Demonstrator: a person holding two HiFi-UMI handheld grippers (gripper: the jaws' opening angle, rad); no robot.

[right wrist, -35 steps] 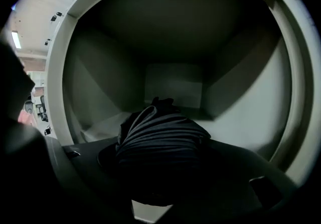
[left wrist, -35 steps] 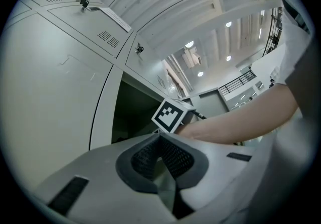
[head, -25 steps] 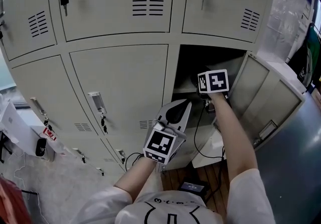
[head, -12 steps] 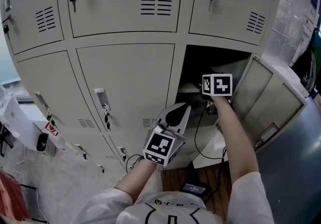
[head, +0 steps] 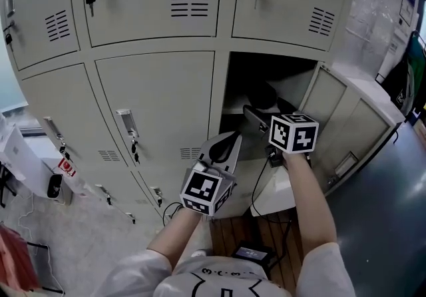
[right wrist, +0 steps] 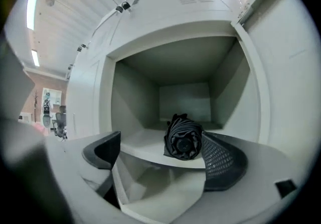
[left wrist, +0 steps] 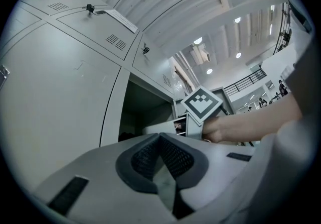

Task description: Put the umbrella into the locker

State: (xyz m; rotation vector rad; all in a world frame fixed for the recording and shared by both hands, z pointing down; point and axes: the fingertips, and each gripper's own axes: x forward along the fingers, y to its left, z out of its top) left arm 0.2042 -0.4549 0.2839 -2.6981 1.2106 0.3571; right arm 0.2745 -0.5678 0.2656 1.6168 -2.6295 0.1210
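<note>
Head view: the umbrella [head: 262,96] lies inside the open locker [head: 221,89]. The right tool [head: 261,122] stands at the locker mouth, nearer than the left tool [head: 223,150], which sits outside the locker.

Left gripper view: jaws together, empty.

Right gripper view: jaws opening, nothing between them. The umbrella lies end-on on the locker shelf [right wrist: 143,148], its axis running inward, with free room toward the locker's left wall.

Looks along the left gripper [left wrist: 159,138], jaws pressed together on nothing. Faces closed grey locker doors [left wrist: 55,92], keys [left wrist: 90,8] in upper locks, and one open dark compartment [left wrist: 140,112]. Catches the right gripper's marker cube [left wrist: 201,106] and a hand [left wrist: 228,128] at that opening's right edge.
</note>
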